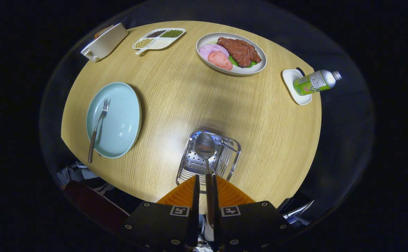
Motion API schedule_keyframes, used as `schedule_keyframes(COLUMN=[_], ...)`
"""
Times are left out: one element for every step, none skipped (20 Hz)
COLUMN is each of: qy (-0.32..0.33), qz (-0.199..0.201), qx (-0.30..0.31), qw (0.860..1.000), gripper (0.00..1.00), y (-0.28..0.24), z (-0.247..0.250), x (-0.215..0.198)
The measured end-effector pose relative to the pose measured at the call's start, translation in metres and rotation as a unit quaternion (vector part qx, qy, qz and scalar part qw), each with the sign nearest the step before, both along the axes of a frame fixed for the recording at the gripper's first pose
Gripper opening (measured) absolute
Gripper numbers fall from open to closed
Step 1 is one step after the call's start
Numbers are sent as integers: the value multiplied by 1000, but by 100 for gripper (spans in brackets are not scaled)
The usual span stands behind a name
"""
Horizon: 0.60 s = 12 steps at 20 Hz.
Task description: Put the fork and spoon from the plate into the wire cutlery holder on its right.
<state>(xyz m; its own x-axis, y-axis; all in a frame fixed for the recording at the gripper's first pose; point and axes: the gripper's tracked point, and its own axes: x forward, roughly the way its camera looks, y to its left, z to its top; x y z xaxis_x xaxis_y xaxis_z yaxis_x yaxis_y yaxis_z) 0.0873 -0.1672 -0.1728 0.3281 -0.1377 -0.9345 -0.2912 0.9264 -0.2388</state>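
So right up close the gripper (206,185) has its two orange fingers (183,194) pinched tight on the handle of the spoon (205,147), bowl pointing forward and hanging right over the wire cutlery holder (221,157). From this angle I honestly can't tell if the spoon bowl is already down inside the holder or just above it, but it lines up with the perforated bottom, so I'd guess the drop is close. That's roughly the first half nearly done, not finished, since the spoon isn't let go yet. The fork (98,127) is untouched on the light blue plate (125,119) off to the left of the holder, tines away from the camera, brown handle sticking out past the plate's near rim. So what's left: release the spoon, go back for the fork, same trip again. Other stuff on the wooden table (176,91), like the steak plate (204,40) and the green bottle (314,82), sits well apart.
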Motion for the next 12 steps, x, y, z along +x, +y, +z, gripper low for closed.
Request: schedule_keyframes(qy=[-15,-31,-49,-65,-80,-101,-117,-131,-147,-156,-164,-172], qz=[-6,-8,-8,-6,-5,-7,-3,2,7,11,13,18], qx=[4,10,17,26,41,56,68,80,97,113,121,125], qw=[1000,999,999,998,996,993,991,988,984,981,979,977], gripper=[21,22,28,33,41,46,58,67,77,81,83,84], y=[3,7,13,23,35,49,63,77,96,114,129,143], z=[6,13,21,28,37,44,50,55,59,60,59,54], x=[2,4,6,6,4,5,4,2,0,-2,-4,-6])
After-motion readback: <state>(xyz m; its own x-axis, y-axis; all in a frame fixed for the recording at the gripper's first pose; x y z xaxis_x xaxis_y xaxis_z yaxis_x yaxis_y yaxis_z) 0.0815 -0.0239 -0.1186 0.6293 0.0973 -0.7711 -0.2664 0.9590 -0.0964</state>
